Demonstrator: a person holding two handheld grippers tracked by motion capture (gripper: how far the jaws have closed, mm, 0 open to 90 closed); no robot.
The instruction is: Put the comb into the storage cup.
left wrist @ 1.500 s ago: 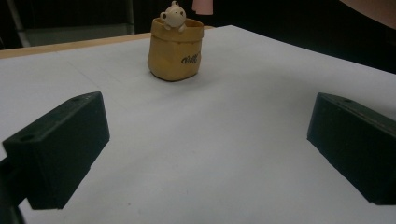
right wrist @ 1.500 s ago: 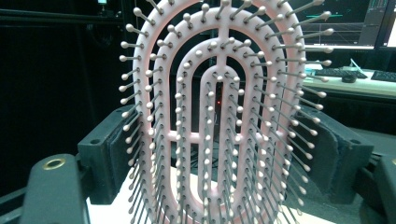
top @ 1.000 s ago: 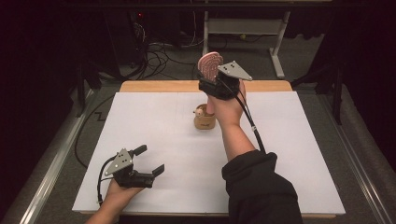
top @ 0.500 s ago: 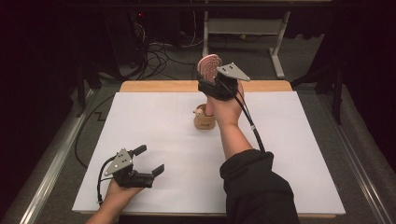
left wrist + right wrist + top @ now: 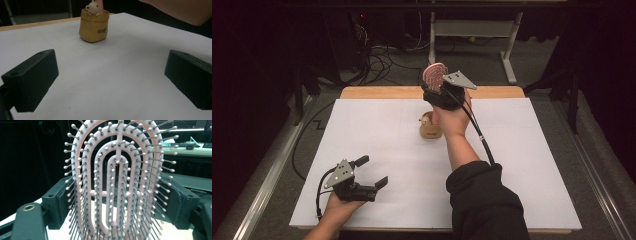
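Dark script on yellow-brown pot (image 5: 94, 26) w/ small figure: starts "W", rest too blurry to read. No other text.

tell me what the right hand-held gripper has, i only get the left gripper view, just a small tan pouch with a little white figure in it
Observer: The right hand-held gripper grips a pink plastic vented hairbrush, jaws on both edges of its head.
Operator: is the brush upright
Observer: Yes, the head points up, above the far side of the white table sheet.
Operator: where's the pouch from it
Observer: The small tan pouch stands just beneath the right hand.
Operator: and my left one
Observer: The left hand-held gripper is open, near the sheet's front edge.
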